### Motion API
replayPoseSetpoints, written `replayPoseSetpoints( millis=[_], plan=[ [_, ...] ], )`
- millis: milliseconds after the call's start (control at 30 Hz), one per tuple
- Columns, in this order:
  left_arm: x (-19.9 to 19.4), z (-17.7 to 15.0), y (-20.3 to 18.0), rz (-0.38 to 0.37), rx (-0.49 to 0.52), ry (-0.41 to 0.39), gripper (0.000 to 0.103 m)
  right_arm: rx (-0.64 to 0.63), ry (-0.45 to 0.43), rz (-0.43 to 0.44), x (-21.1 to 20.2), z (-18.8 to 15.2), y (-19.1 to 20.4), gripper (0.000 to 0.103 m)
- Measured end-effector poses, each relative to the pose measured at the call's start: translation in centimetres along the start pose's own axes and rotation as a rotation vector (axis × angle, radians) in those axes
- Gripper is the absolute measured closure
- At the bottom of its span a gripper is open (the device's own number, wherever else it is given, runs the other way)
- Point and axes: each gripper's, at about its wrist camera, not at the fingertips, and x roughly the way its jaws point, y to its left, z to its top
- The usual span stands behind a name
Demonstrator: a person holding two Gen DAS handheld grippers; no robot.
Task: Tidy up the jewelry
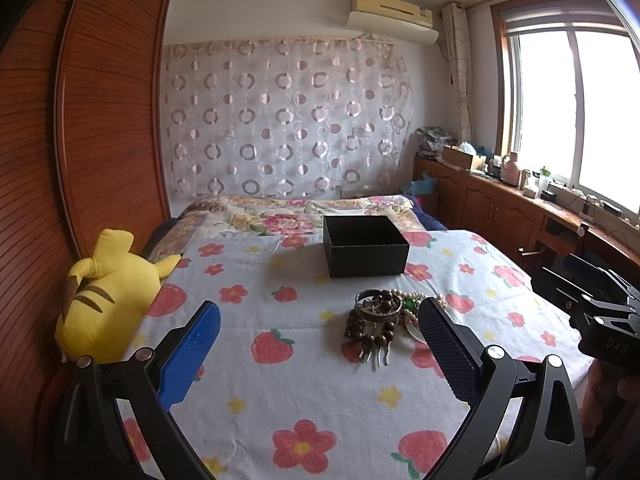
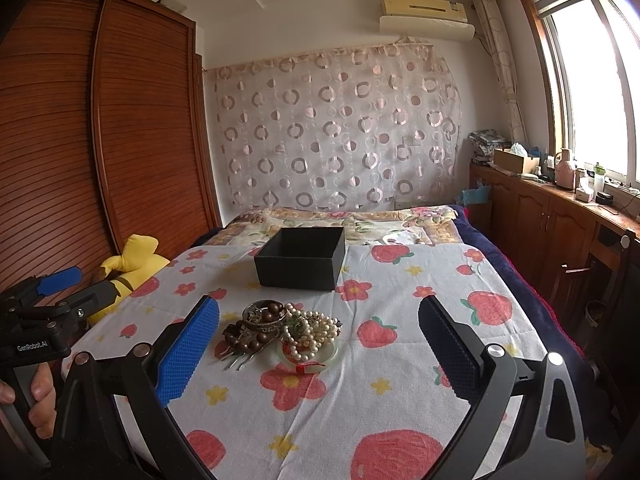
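Observation:
A pile of jewelry (image 1: 384, 316) lies on the flowered cloth: a silver bangle (image 1: 378, 302), dark wooden beads (image 1: 370, 334), a pearl string (image 2: 310, 330), a pale jade bangle (image 2: 308, 354) and a metal hair comb (image 2: 240, 356). An open black box (image 1: 366, 250) stands just beyond it, also in the right wrist view (image 2: 300, 258). My left gripper (image 1: 320, 344) is open and empty, hovering just before the pile. My right gripper (image 2: 320, 344) is open and empty, the pile lying ahead toward its left finger.
A yellow plush toy (image 1: 104, 296) lies at the bed's left edge beside a wooden wardrobe (image 1: 100, 120). A folded floral quilt (image 1: 288, 212) is behind the box. Wooden cabinets (image 2: 552, 216) with clutter run under the window on the right.

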Motion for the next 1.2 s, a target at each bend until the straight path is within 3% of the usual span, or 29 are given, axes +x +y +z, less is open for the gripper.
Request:
replayPoseSetpoints(
  millis=[600, 1200],
  plan=[
    [-0.4, 0.3, -0.8, -0.009, -0.005, 0.02, 0.008, 0.001, 0.031, 0.024, 0.9, -0.7, -0.4, 0.002],
    [6.3, -2.7, -0.5, -0.1, 0.027, 0.181, 0.008, -0.123, 0.164, 0.077, 7.1, -3.0, -1.6, 0.002]
  ],
)
